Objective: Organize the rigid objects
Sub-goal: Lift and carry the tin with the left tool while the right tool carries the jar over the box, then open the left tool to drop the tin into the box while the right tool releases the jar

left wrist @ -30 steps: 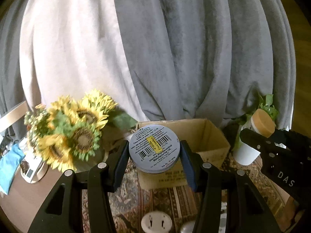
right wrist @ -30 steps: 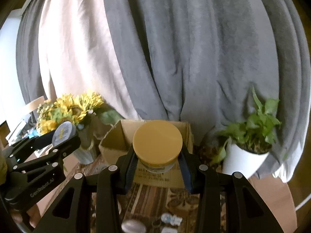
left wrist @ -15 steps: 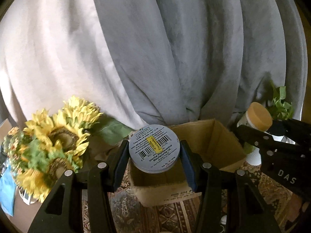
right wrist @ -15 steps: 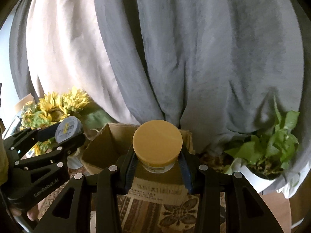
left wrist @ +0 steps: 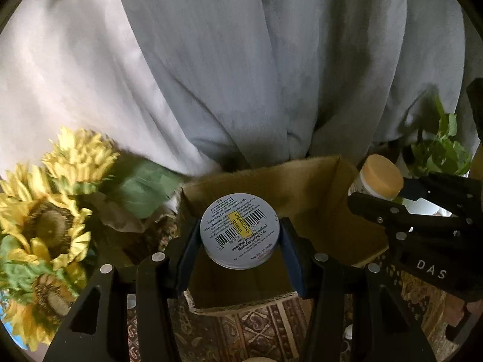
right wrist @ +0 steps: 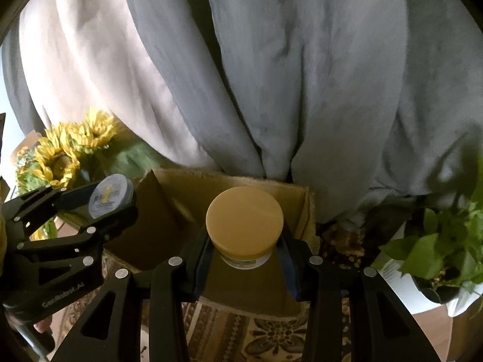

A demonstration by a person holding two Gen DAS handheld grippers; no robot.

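Note:
My left gripper (left wrist: 240, 238) is shut on a round silver tin (left wrist: 240, 230) whose barcode label faces the camera. It hangs over the open cardboard box (left wrist: 305, 172). My right gripper (right wrist: 244, 247) is shut on a white jar with a tan lid (right wrist: 244, 221), also held above the box (right wrist: 184, 193). In the left wrist view the jar (left wrist: 379, 179) and right gripper (left wrist: 389, 193) show at the right, beside the box's right wall. In the right wrist view the tin (right wrist: 110, 196) and left gripper (right wrist: 102, 202) show at the left, over the box's left flap.
Artificial sunflowers (left wrist: 51, 220) stand left of the box. A green plant in a white pot (right wrist: 431, 259) stands to its right. Grey and pale curtains (right wrist: 271, 75) hang close behind. A patterned cloth (right wrist: 256, 335) covers the table in front of the box.
Both grippers have moved forward toward the box with their loads and tipped further down. The box now lies under the tin and jar and fills more of both views.

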